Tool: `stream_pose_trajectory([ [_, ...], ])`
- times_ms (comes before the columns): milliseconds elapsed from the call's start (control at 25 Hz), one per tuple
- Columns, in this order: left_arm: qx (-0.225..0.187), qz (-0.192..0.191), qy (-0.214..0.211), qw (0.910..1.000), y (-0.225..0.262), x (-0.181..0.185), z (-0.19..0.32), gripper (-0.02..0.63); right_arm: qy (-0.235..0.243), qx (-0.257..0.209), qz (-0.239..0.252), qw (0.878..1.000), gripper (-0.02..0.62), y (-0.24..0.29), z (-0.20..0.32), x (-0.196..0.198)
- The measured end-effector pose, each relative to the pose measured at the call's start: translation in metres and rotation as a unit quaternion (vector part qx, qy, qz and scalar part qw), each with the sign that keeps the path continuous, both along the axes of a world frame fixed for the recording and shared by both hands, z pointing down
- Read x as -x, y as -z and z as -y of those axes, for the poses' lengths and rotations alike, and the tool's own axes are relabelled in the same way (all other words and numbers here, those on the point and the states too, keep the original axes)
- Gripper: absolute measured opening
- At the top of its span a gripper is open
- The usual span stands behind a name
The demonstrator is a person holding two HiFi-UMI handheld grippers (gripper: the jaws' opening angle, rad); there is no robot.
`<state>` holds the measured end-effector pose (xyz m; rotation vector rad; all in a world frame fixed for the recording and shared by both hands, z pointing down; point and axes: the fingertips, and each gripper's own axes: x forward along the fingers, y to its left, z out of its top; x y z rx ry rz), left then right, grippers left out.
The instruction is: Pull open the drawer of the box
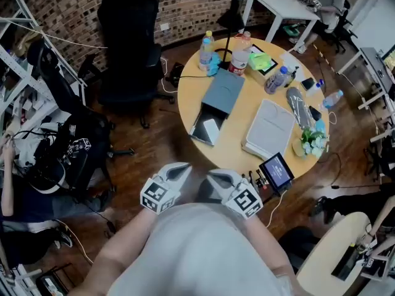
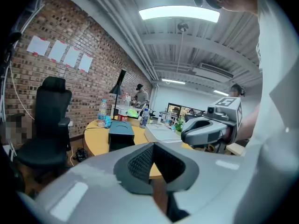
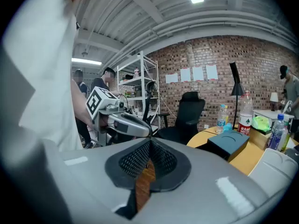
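Slate-blue rectangular box [image 1: 223, 90] on round wooden table [image 1: 237, 142]. Drawer [image 1: 208, 130] appears pulled out, so task judged complete. Left gripper [image 1: 182, 170] and right gripper [image 1: 216, 176]: 2 sets of jaws together, empty, well apart from box.

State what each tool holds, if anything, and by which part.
Nothing is held. The left tool and the right tool are both shut and empty, short of the table.

Brick wall [image 1: 68, 17] bounds the room, with paper sheets [image 2: 58, 51] fixed to it; the floor [image 1: 154, 156] is dark wood board. Furniture noted: round wooden table [image 1: 242, 119], black office chair [image 1: 126, 42] beside it, white desk [image 1: 278, 2], white metal shelving [image 3: 138, 87]. Ceiling strip light [image 2: 180, 14] is lit.
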<state>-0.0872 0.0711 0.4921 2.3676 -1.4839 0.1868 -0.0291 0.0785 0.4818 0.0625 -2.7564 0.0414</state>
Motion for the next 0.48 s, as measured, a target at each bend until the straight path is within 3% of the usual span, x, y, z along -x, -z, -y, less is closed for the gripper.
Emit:
stream_pose_trajectory([
  [320,-0.001,-0.022,-0.001,0.9998,-0.003,-0.001,-0.043,0.005,-0.007,0.004,0.001,1.0,0.003,0.003,-0.034,-0.002],
  [480,-0.025,-0.008,0.027,0.9993,0.009,0.027,-0.038,0.005,0.012,-0.009,0.005,1.0,0.003,0.016,-0.032,0.025],
])
